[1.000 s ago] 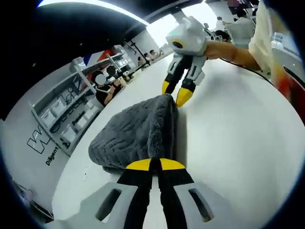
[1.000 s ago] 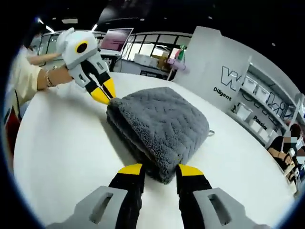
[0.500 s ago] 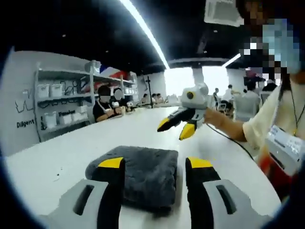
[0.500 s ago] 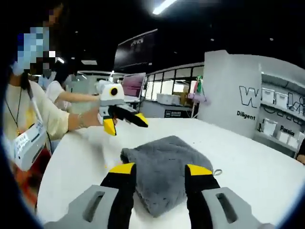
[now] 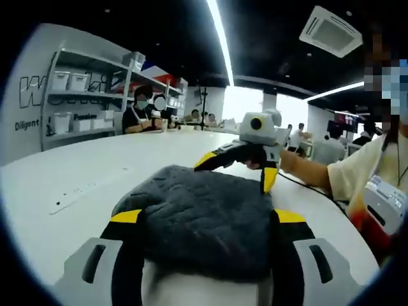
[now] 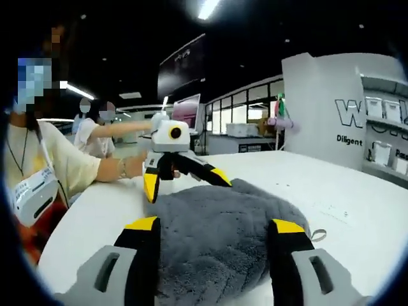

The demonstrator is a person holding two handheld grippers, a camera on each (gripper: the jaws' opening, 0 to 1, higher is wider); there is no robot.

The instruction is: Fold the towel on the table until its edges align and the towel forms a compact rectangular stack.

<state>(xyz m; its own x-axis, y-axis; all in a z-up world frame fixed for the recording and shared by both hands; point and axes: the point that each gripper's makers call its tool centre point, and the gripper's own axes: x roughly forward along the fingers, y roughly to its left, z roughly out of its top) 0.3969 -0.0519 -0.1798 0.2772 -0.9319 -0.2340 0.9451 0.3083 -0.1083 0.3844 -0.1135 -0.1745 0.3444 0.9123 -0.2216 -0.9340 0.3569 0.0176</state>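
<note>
Both grippers, the left gripper (image 5: 207, 220) and right gripper (image 6: 213, 228), now hover spread-jawed, released from the folded towel (image 5: 204, 220) at lower centre of each view, suggesting the stack is finished.

**Two low cameras facing each other across the towel**

Both views sit low, just above the white table (image 5: 57, 182), and look nearly level across it. The left gripper view peers out between the left gripper (image 5: 208, 218)'s spread jaws, close up to the folded grey towel (image 5: 204, 220), facing the right gripper (image 5: 239, 166) on the far side. The right gripper view does the same from the opposite end: between the right gripper (image 6: 215, 224)'s jaws, over the towel (image 6: 217, 236), toward the left gripper (image 6: 185, 177). Shared ground: the towel, the table (image 6: 357, 191), and the person in the pale yellow shirt (image 5: 357, 175) (image 6: 48, 166) beside it.
</note>
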